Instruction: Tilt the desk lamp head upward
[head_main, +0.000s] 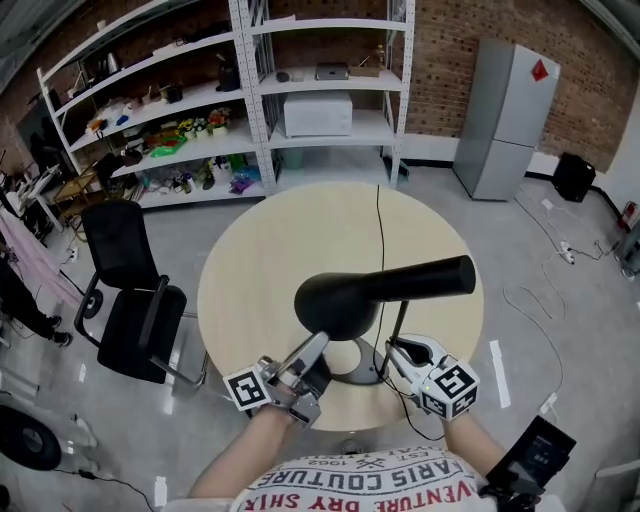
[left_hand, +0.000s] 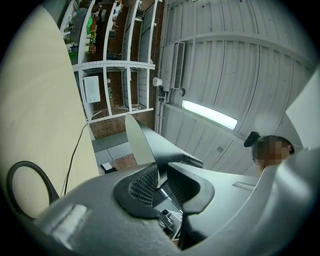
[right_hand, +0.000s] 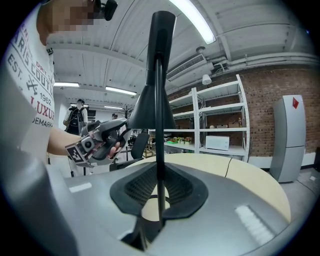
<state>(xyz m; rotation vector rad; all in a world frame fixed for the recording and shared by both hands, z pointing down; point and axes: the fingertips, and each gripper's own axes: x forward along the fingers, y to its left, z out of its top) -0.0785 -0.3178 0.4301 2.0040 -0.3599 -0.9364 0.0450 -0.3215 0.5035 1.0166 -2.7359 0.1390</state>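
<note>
A black desk lamp stands near the front of the round beige table. Its cone-shaped head lies roughly level, with the narrow end pointing right. My left gripper is shut on the rim of the lamp head, and the thin edge sits between the pads. My right gripper is shut on the thin upright stem, just above the ring-shaped base. In the right gripper view the lamp head rises above the jaws, and the left gripper holds it from the left.
The lamp's black cable runs across the table to its far edge. A black office chair stands left of the table. White shelves and a grey cabinet line the brick wall behind. A person stands far off.
</note>
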